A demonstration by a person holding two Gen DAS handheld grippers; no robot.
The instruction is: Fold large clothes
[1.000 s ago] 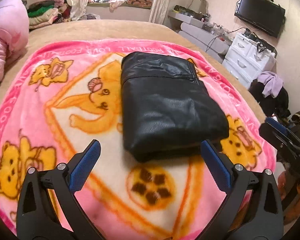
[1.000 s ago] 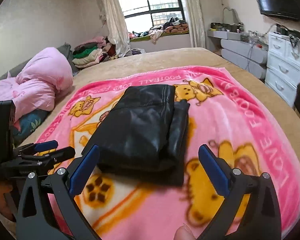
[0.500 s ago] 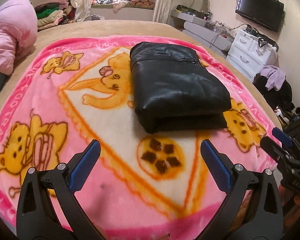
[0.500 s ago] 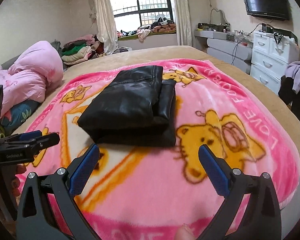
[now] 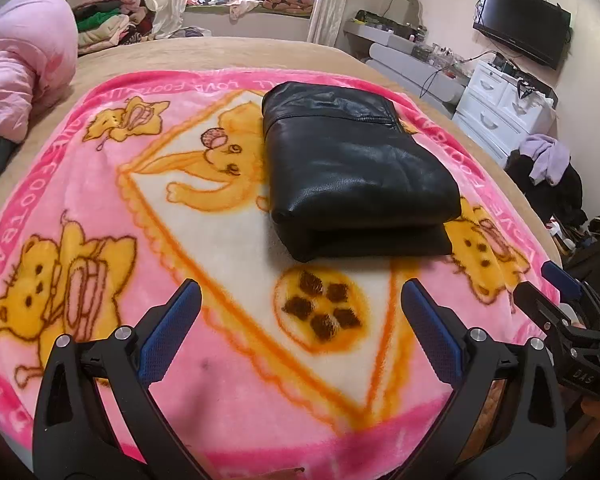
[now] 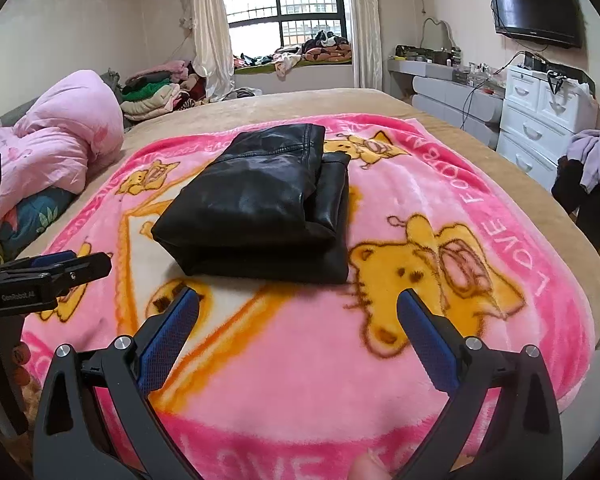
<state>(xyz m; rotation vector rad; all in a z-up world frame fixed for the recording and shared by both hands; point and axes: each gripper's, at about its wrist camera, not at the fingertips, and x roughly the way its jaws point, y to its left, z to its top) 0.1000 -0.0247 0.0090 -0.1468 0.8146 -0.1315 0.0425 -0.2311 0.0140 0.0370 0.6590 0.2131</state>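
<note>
A black leather garment (image 5: 352,168) (image 6: 260,204) lies folded into a thick rectangle on the pink cartoon blanket (image 5: 100,208) (image 6: 440,208) covering the bed. My left gripper (image 5: 300,300) hangs open over the blanket's near edge, well short of the garment, nothing between its blue pads. My right gripper (image 6: 298,308) is open too, held back near the foot of the bed. Each gripper shows at the edge of the other view: the right gripper (image 5: 556,300) and the left gripper (image 6: 60,268), both side-on.
A pink duvet (image 6: 52,148) is bunched at the left of the bed, with stacked clothes (image 6: 152,92) behind it. White drawers (image 6: 540,120) and a clothes pile (image 6: 592,168) stand right of the bed. A wall TV (image 6: 536,8) hangs above.
Both grippers have pulled back from the folded garment toward the foot of the bed and risen a little; the garment stays put, folded, and looks farther away.
</note>
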